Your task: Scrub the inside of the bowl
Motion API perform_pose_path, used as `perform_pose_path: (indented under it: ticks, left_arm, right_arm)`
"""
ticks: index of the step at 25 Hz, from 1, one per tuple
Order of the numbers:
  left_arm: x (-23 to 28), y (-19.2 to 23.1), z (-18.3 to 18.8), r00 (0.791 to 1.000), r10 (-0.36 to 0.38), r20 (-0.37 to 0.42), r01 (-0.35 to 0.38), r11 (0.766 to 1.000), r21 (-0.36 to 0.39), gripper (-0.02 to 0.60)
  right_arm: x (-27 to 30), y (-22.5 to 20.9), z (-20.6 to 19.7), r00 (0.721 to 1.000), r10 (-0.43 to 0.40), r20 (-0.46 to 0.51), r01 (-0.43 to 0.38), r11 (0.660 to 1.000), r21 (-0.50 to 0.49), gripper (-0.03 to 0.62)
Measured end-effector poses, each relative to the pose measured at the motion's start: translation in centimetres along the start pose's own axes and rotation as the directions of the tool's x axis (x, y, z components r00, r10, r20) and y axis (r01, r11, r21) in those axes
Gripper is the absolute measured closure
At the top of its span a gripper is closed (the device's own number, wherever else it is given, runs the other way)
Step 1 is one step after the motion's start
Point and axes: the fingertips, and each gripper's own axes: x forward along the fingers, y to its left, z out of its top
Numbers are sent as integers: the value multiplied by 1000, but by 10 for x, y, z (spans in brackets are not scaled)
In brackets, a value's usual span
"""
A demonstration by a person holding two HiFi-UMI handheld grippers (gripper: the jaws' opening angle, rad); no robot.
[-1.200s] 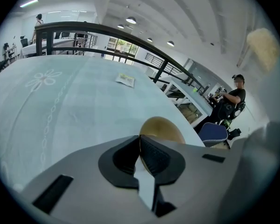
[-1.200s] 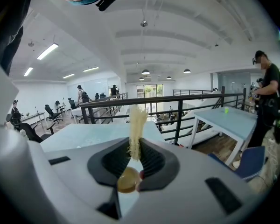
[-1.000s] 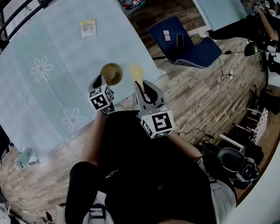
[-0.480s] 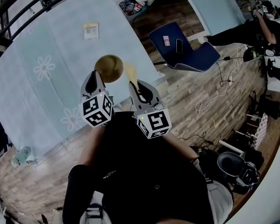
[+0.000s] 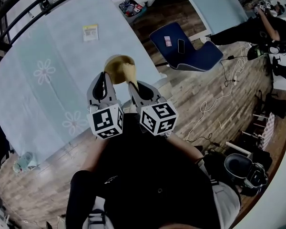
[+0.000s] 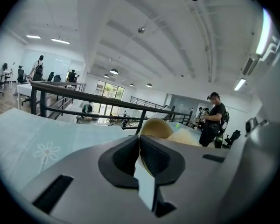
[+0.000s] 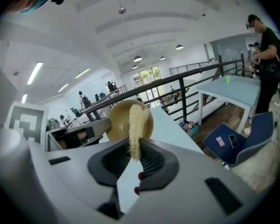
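In the head view a tan bowl (image 5: 117, 64) is held up above the table edge, tilted on its side. My left gripper (image 5: 106, 78) is shut on its rim. In the left gripper view the bowl (image 6: 155, 127) rises just past the closed jaws. My right gripper (image 5: 135, 87) is shut on a pale yellow fibrous scrubber (image 5: 129, 74). In the right gripper view the scrubber (image 7: 136, 125) lies across the bowl's (image 7: 117, 120) open inside, touching it. The left gripper's body (image 7: 77, 135) shows beside the bowl there.
A light blue flowered tablecloth (image 5: 47, 70) covers the table below, with a yellow card (image 5: 89, 31) on it. A blue chair (image 5: 186, 51) carrying a phone stands to the right, cables trail over the wood floor, and a person (image 5: 257, 27) stands at the far right.
Both grippers have risen toward the head camera and drawn together. The bowl has tipped its opening toward the right gripper, and the scrubber, earlier apart from it, now lies inside it.
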Motion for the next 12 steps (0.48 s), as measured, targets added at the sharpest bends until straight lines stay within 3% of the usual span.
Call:
perform_pose_path:
  ticks: [4,6,9,12]
  left_arm:
    - [-8,-7,-4,999,-37,-11,37,999,16,558]
    - [-11,-9,-6,998,-66,-17,66,998,5,560]
    - [-12,-12,-5,997,-75,-12,75,997,7,560]
    - [-12,-11,-5,997,-72,-15,72,997,3,560]
  right_arm:
    - [6,-7,0,998,39,-40,-32,985,167,543]
    - [9,-5,3,997,65,-42,-55,977,204,543]
    - [13,-3,8,996,77,-39,-69,982,177,543]
    - [14,2,14,996,84,-26,-81,993,86,543]
